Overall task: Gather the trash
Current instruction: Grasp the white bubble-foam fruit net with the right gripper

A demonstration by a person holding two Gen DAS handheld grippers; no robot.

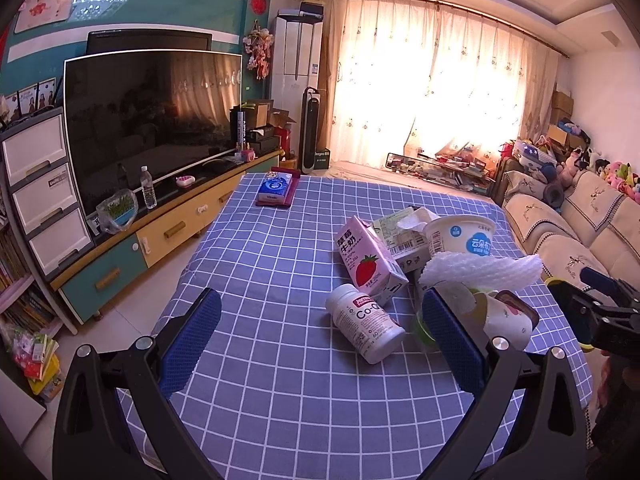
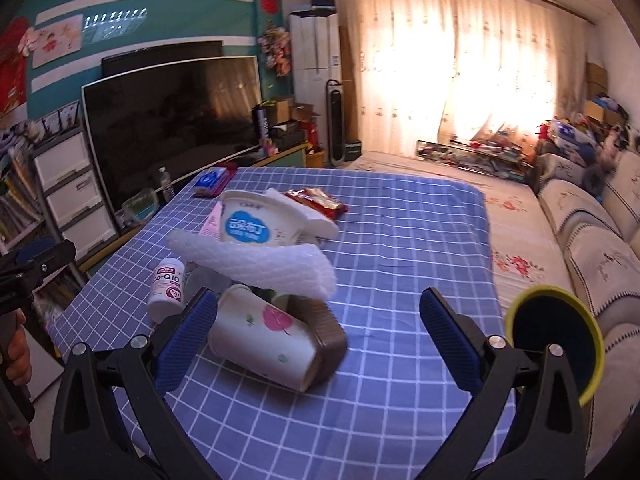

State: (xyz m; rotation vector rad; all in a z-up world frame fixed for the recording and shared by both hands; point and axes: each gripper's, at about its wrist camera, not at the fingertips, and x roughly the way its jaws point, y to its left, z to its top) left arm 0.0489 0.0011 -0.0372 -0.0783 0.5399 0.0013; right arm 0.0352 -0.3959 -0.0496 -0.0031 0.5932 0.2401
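A heap of trash lies on the blue checked tablecloth (image 1: 280, 380). It holds a white Co-Q10 bottle (image 1: 364, 328), a pink strawberry milk carton (image 1: 368, 260), a white pudding tub (image 1: 460, 236), white foam netting (image 1: 480, 272) and a paper cup (image 1: 504, 316) on its side. My left gripper (image 1: 320, 336) is open, its right pad (image 1: 452, 340) beside the cup. In the right wrist view my right gripper (image 2: 316, 336) is open, its left pad (image 2: 188, 332) against the paper cup (image 2: 260, 340). The bottle (image 2: 168, 284), netting (image 2: 256, 264), tub (image 2: 256, 220) and a red wrapper (image 2: 316, 200) lie beyond.
A tissue pack on a red tray (image 1: 276, 190) sits at the table's far end. A TV (image 1: 152, 120) on a low cabinet stands left, a sofa (image 1: 580, 232) right. A yellow-rimmed dark disc (image 2: 556, 328) is right of my right gripper.
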